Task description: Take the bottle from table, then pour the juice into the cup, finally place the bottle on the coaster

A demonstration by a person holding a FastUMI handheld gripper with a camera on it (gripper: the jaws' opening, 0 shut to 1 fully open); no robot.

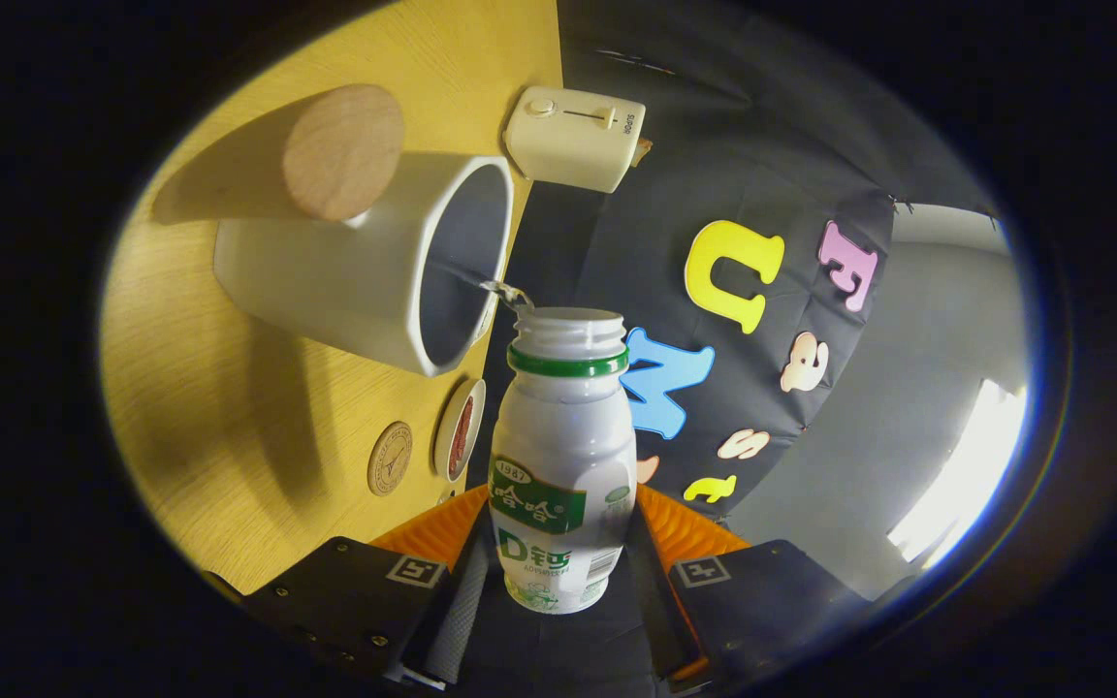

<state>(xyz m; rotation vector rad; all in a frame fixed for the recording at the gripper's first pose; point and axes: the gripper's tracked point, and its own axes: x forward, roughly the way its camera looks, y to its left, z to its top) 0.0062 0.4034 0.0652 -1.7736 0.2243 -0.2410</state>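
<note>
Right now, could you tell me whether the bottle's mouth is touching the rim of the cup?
Apart. In the gripper view a gap shows between the bottle mouth and the white cup rim, bridged by a thin stream; the tongs grip the bottle.

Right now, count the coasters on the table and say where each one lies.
2. A small round wooden coaster lies flat on the table below the cup; a second, rimmed coaster lies beside it, nearer the bottle. More may be hidden behind the bottle.

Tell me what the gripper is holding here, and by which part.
The gripper holds the bottle by its lower body, a finger on each side, its open mouth tipped toward the cup.
</note>
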